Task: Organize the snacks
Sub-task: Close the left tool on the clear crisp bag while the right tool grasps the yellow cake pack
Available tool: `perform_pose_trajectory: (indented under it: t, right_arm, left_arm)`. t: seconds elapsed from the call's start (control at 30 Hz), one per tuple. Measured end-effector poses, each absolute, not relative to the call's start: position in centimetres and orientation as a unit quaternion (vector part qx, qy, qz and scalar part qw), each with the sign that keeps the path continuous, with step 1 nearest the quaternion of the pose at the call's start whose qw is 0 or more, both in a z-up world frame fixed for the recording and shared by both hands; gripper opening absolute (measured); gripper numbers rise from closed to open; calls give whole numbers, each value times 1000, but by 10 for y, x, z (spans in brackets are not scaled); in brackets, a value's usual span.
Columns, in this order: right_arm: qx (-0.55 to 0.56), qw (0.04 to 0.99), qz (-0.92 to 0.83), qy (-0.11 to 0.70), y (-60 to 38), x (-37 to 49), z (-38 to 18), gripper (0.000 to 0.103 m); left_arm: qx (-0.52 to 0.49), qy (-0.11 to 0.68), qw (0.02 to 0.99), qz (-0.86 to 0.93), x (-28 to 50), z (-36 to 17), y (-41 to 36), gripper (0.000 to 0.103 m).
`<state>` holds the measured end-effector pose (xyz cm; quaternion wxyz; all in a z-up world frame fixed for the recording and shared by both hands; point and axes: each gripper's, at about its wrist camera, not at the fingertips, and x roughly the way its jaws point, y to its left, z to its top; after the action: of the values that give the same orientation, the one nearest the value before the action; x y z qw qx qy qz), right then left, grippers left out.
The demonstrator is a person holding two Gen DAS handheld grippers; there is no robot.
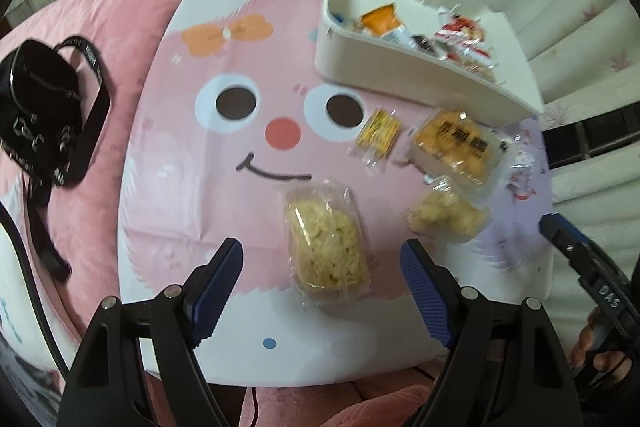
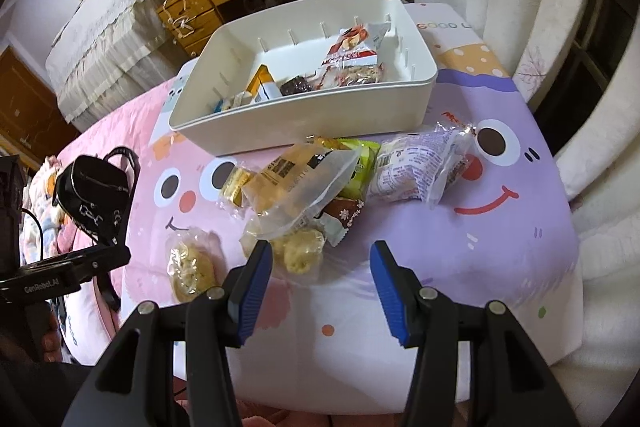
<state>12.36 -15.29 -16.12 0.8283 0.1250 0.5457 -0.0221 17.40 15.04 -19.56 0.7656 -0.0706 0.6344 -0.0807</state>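
Left wrist: my left gripper (image 1: 322,267) is hovering wide open, gripping nothing, over the mat (image 1: 208,163); a rice cake (image 1: 326,247) is lying between my fingers, not touched. Box (image 1: 400,67) is sitting beyond, snacks inside. Right wrist: my right gripper (image 2: 320,267) is hanging spread wide, empty, just short of the snack pile (image 2: 304,179) lying against the box (image 2: 304,119) front wall. Puff bag (image 2: 298,251) is resting nearest my left finger (image 2: 252,291).

Both wrists overlook—perhaps closely—snack table (image 1: 240,187).
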Motion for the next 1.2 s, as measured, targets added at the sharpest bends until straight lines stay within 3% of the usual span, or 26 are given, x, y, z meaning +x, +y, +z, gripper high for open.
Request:
perform_pose_trajectory:
  t: [0.27, 0.8, 0.93, 1.2]
  right_arm:
    - [77, 828, 41, 554, -160, 148, -171, 52]
    - [-29, 815, 165, 555, -146, 201, -196, 81]
    - [-57, 814, 182, 548, -136, 208, -203, 95]
    - [-108, 798, 212, 553, -113, 219, -225, 95]
  left_arm:
    - [-96, 661, 744, -25, 173, -231, 138, 77]
    - [-125, 654, 743, 66, 177, -271, 120, 70]
    - [-129, 651, 744, 79, 177, -277, 120, 69]
    - [-126, 650, 744, 94, 181, -287, 121, 65]
